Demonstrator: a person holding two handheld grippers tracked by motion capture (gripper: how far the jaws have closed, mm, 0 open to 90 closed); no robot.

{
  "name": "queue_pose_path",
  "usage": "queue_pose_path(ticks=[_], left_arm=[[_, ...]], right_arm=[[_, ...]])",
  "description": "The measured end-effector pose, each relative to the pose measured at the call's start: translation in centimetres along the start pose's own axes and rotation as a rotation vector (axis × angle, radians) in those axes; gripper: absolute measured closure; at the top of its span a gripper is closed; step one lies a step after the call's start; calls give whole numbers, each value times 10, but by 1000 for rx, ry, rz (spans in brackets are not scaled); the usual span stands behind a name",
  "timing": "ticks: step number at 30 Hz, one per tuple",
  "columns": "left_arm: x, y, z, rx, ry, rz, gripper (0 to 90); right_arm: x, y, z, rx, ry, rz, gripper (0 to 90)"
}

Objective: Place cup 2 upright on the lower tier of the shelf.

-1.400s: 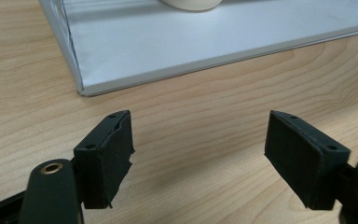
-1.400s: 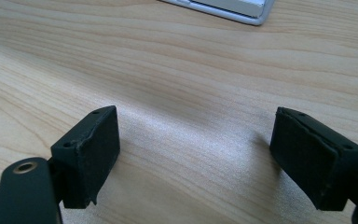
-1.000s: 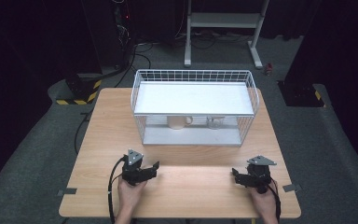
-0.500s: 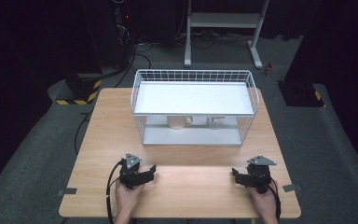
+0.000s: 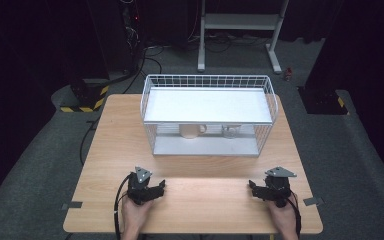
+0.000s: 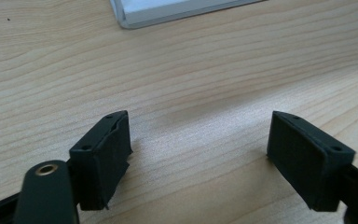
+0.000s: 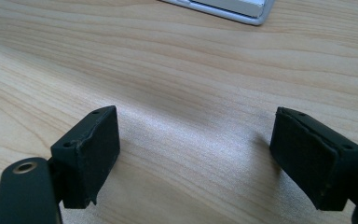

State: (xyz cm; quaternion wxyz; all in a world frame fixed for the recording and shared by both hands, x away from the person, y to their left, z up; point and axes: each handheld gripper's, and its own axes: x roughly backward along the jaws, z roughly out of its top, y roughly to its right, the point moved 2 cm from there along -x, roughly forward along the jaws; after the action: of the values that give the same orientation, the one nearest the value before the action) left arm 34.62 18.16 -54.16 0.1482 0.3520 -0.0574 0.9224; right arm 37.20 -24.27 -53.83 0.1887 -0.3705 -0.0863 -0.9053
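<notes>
On the near left of the light wooden table (image 5: pixel 115 145), the left black two-jaw gripper (image 5: pixel 159 187) is held with its jaws spread wide on nothing and lately opened a touch further. Well beyond, a white wire basket with a flat white shelf (image 5: pixel 207 106) is seen; under the shelf a cream mug (image 5: pixel 192 130) stands upright beside a small clear glass (image 5: pixel 231 131). On the near right, the right black gripper (image 5: pixel 253 187) is held equally wide, empty.

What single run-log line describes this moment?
left gripper: open, empty | right gripper: open, empty | cream ceramic mug: under white wire rack
</notes>
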Motion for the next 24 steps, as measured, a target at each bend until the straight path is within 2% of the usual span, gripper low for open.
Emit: queue_pose_path(ticks=[12,24], left_arm=[[1,1,-2,-7,-8,3,196],[2,2,-2,4,-5,12,193]], right_arm=[[0,0,0,0,0,0,158],[0,0,0,1,0,0,158]])
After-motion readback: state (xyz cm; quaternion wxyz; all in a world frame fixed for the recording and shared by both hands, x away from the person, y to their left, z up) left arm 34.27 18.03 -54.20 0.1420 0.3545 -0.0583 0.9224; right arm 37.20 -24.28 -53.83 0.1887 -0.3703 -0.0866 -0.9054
